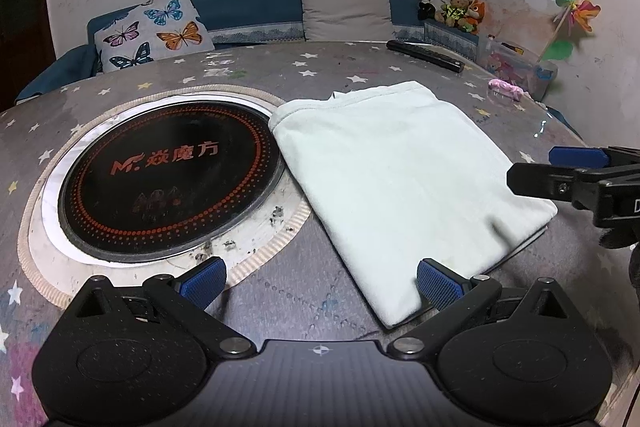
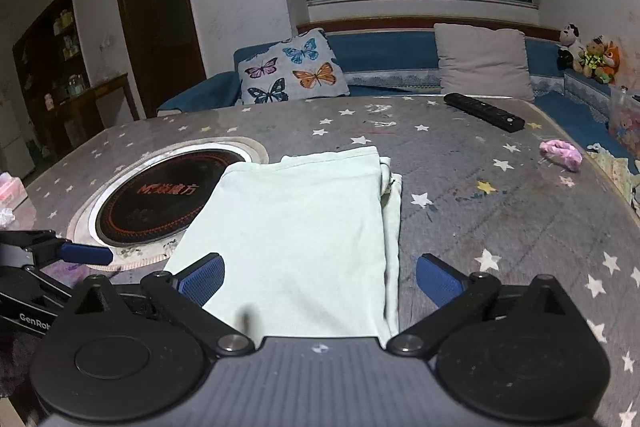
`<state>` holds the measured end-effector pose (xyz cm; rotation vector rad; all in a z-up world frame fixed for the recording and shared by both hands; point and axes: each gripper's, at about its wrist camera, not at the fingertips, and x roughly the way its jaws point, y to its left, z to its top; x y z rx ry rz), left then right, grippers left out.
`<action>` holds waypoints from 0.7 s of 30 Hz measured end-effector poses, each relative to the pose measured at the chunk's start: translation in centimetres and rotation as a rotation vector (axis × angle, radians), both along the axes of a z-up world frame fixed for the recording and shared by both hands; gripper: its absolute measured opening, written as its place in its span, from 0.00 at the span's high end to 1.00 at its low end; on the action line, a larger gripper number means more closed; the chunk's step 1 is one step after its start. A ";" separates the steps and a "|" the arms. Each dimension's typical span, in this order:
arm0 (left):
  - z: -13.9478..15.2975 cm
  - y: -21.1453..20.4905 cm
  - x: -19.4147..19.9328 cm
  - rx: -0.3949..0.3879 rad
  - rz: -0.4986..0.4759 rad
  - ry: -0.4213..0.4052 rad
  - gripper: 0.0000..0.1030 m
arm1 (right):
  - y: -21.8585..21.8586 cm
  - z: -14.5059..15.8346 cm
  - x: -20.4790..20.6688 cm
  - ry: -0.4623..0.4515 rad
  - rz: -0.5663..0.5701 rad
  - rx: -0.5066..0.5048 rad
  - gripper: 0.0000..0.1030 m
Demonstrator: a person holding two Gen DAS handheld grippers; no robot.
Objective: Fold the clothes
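A pale mint-green garment (image 1: 404, 179) lies folded into a flat rectangle on the star-patterned table (image 1: 328, 67), its left edge beside the round black cooktop (image 1: 168, 179). My left gripper (image 1: 320, 285) is open just off the cloth's near corner, nothing between its blue pads (image 1: 438, 285). The right gripper (image 1: 560, 173) reaches in from the right edge of the left wrist view, over the cloth's right corner. In the right wrist view the garment (image 2: 296, 227) lies spread below my right gripper (image 2: 320, 279), whose jaws stand wide open above the near hem without pressing it. The left gripper's blue pad (image 2: 86, 253) shows at left.
A black remote (image 2: 484, 111) lies at the table's far side. A pink scrunchie (image 2: 562, 154) lies at the right, a clear box of toys (image 1: 520, 71) behind it. The inset cooktop (image 2: 160, 199) sits left of the cloth. A sofa with cushions (image 2: 482, 61) runs behind the table.
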<state>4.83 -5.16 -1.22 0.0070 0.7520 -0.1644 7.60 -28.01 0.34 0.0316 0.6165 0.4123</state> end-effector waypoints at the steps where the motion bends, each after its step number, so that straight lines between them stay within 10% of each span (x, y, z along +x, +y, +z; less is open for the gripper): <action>1: 0.0 0.0 0.0 0.001 0.000 0.001 0.00 | 0.0 0.0 -0.1 0.000 -0.004 0.004 0.00; 21: -0.3 0.0 -0.1 0.013 0.010 0.023 0.00 | 0.2 0.2 -2.3 -0.033 0.034 0.080 0.00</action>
